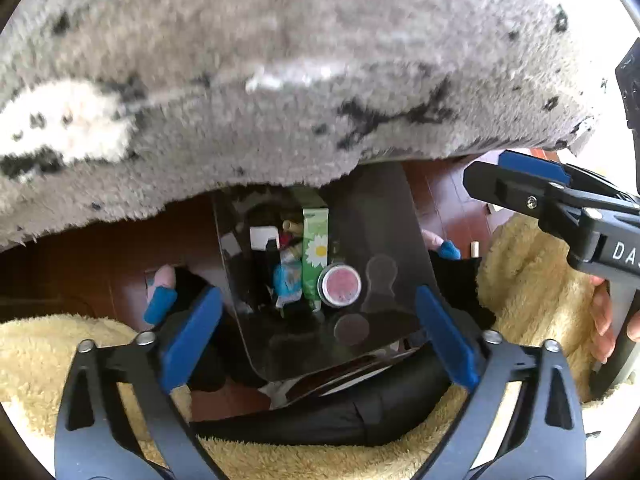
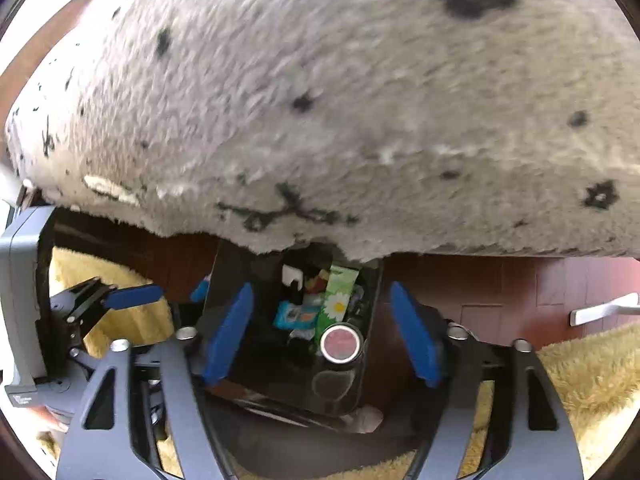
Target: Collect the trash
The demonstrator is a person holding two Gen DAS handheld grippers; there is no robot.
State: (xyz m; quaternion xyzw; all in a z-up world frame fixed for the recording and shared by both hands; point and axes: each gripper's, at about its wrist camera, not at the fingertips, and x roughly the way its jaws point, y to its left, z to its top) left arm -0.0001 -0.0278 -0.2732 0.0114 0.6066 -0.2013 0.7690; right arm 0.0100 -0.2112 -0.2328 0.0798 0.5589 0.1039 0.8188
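A glossy black bin [image 1: 380, 220] stands open on the floor, straight below both grippers. Inside lie a green carton with a daisy [image 1: 316, 248], a round can with a pink top [image 1: 340, 284], a blue wrapper [image 1: 286, 280] and a white piece [image 1: 262, 238]. My left gripper [image 1: 320, 336] hangs above the bin's mouth, open wide, and its blue pads touch nothing. The right wrist view shows the same bin [image 2: 228, 268], carton [image 2: 338, 296] and can [image 2: 340, 344]. My right gripper [image 2: 322, 334] is open over them and holds nothing. One of its fingers [image 1: 532, 166] shows at the right of the left wrist view.
A shaggy grey rug with black marks [image 1: 280, 80] fills the far side up to the bin. Yellow fluffy fabric [image 1: 532, 280] lies on both near sides. Red-brown wood floor [image 2: 500, 292] shows on the right, with a white object [image 2: 604, 310] on it. A hand [image 1: 604, 320] holds the right gripper's handle.
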